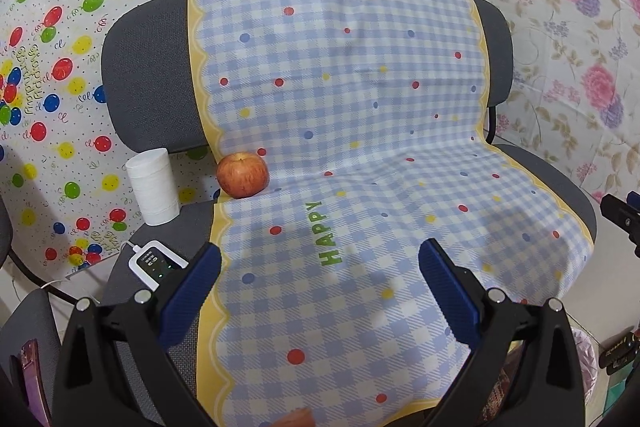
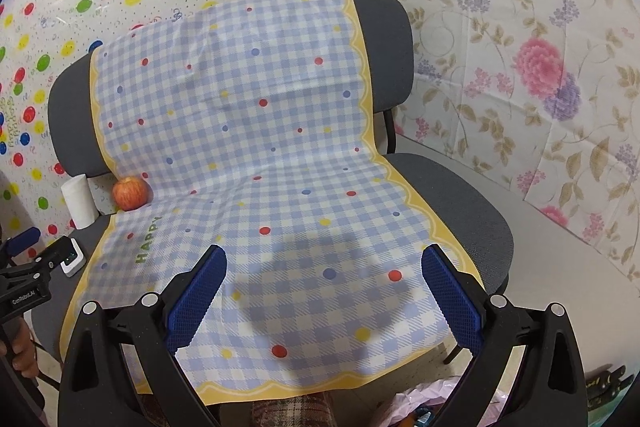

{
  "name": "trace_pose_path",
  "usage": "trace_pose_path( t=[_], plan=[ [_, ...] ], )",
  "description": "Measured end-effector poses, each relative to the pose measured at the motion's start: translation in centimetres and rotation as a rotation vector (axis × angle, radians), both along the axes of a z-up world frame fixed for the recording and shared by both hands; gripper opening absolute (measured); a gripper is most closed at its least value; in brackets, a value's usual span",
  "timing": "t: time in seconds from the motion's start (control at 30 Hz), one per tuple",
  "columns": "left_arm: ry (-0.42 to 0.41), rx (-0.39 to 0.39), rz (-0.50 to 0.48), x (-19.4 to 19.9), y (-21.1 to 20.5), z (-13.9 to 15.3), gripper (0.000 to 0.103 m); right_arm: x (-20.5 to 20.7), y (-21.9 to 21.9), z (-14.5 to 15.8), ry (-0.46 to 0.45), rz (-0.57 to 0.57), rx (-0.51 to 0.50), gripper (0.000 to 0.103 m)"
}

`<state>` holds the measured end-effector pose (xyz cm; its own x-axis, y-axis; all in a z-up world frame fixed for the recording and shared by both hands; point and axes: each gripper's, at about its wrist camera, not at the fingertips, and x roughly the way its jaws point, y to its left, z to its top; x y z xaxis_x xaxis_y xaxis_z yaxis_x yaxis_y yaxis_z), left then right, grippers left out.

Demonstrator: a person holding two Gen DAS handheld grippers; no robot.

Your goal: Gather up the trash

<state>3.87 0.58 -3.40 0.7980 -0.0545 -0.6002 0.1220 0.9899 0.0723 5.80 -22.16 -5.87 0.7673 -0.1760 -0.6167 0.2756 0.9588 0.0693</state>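
A grey chair (image 1: 148, 67) stood against sheets printed with balloons and flowers, with a blue-and-white checked cloth (image 1: 340, 107) draped over its backrest and seat. The cloth carried the green word HAPPY and a yellow scalloped border. At the back left corner of the seat, where the seat met the backrest, an apple (image 1: 242, 174) rested on the cloth's edge. Just beside it, nearer the seat's left edge, a white paper cup (image 1: 153, 186) stood upside down (its wider rim appeared to be at the bottom). A small white device (image 1: 156, 263) with a cable lay on the seat's left edge, closer to the front.

The left hand-held gripper (image 1: 320, 291) hovered above the front of the seat with its blue-padded fingers spread wide and nothing between them. The right hand-held gripper (image 2: 324, 295) was likewise wide apart and empty, over the front part of the cloth. In the right wrist view, a crumpled pink bag (image 2: 424, 399) showed below the chair's front edge.
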Motion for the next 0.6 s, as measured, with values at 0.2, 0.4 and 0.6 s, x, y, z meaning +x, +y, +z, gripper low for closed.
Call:
trace_pose_path(
  t=[0.2,0.4,0.6],
  plan=[
    [0.001,0.002,-0.002,0.34,-0.31,-0.18,0.096,0.06,0.01,-0.1,0.003,-0.001,0.0,0.097],
    [0.002,0.003,-0.005,0.5,-0.63,-0.22,0.096,0.2,-0.04,-0.45,0.003,-0.004,0.002,0.097],
    [0.002,0.001,-0.004,0.53,-0.48,-0.21,0.096,0.2,-0.27,-0.5,0.003,-0.001,0.001,0.097]
  ],
)
